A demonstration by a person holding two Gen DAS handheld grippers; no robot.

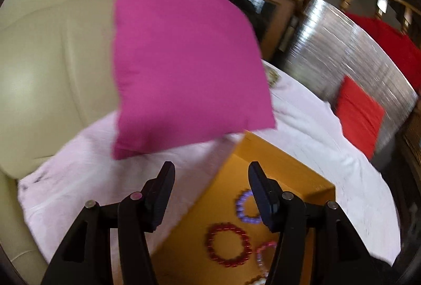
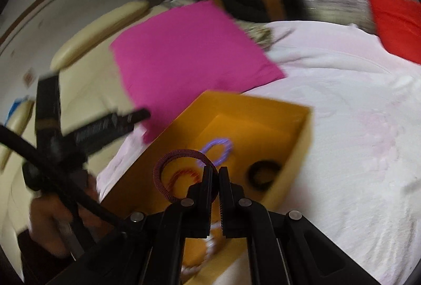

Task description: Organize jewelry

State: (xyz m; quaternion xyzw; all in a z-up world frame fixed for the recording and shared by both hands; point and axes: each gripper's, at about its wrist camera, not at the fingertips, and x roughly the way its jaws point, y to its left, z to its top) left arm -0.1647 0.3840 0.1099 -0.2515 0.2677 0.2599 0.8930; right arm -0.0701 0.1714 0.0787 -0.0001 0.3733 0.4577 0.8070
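An open orange box (image 1: 284, 164) lies on a white cloth; it also shows in the right wrist view (image 2: 252, 106). Inside lie a purple bead bracelet (image 1: 243, 208), a red bead bracelet (image 1: 227, 245) and a pink one (image 1: 263, 250). A dark ring (image 2: 263, 174) lies in the box too. My left gripper (image 1: 210, 174) is open and empty above the box's left rim. My right gripper (image 2: 215, 171) is shut on a dark red coil bracelet (image 2: 168, 166), held over the box. The purple bracelet (image 2: 218, 149) lies beyond it.
A magenta cushion (image 1: 184, 61) leans on a cream sofa (image 1: 52, 48) just behind the box. A red cushion (image 1: 357, 114) lies at the far right. The left gripper and hand show at the left in the right wrist view (image 2: 79, 140).
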